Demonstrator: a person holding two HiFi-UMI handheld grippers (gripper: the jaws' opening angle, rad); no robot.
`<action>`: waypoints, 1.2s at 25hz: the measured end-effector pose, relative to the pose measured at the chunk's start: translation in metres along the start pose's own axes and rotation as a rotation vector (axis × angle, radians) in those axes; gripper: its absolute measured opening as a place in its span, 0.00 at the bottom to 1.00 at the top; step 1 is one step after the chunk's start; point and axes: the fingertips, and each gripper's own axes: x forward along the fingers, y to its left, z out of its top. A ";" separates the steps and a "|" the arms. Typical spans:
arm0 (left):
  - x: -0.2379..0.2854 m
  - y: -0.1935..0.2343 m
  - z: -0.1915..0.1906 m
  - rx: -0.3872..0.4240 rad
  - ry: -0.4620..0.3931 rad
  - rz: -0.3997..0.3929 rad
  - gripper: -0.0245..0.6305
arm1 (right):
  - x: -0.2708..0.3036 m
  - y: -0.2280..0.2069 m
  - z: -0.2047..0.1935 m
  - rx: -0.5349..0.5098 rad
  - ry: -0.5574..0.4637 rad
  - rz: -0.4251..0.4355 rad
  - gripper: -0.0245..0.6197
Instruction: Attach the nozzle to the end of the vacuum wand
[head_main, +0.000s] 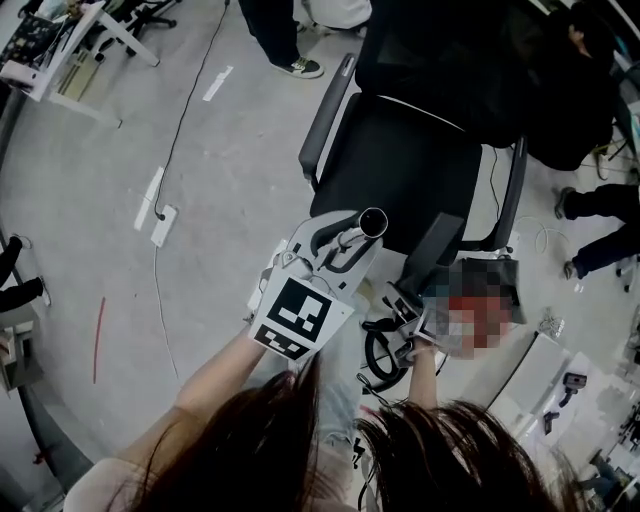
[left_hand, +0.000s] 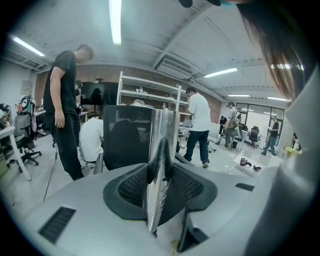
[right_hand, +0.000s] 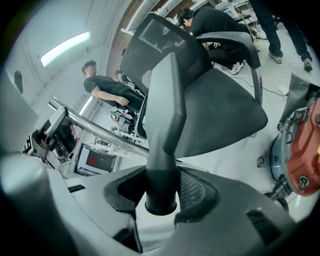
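Chrome shows along the vacuum wand (left_hand: 163, 131), which the left gripper (left_hand: 159, 186) pinches between its 2 jaws; in the left gripper view the tube rises straight up from the dark ribbed pads (left_hand: 134, 186) closed against its sides. From the head view the wand (head_main: 358, 234) sticks out past the left gripper (head_main: 335, 255), and its open round end points at the black office chair (head_main: 420, 165).

The right gripper (right_hand: 162, 194) has its jaws pressed on the nozzle (right_hand: 167, 107), a dark grey crevice piece. Its round collar sits low between the pads, facing the camera, and its flat, slanted tip reaches up and away toward the chair seat (right_hand: 225, 112). In the head view the nozzle (head_main: 437, 250) lies to the right of the wand's open end, near it but apart, so the 2 pieces are not joined. The right gripper (head_main: 410, 312) sits low beside the left one.

In the right gripper view the wand (right_hand: 95, 127) runs as a shiny bar across the left and passes behind the nozzle. A red vacuum body (right_hand: 306, 147) stands on the grey floor (head_main: 220, 150) at the right edge of that view.
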 end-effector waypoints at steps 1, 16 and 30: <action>-0.001 0.001 0.000 0.000 -0.001 -0.002 0.27 | 0.001 0.002 0.000 0.000 -0.002 0.001 0.32; -0.012 0.006 -0.003 0.013 -0.015 -0.026 0.27 | -0.002 0.014 -0.012 -0.012 -0.043 -0.011 0.32; -0.034 0.007 -0.007 0.047 -0.023 -0.099 0.27 | -0.010 0.055 -0.031 -0.004 -0.193 -0.002 0.32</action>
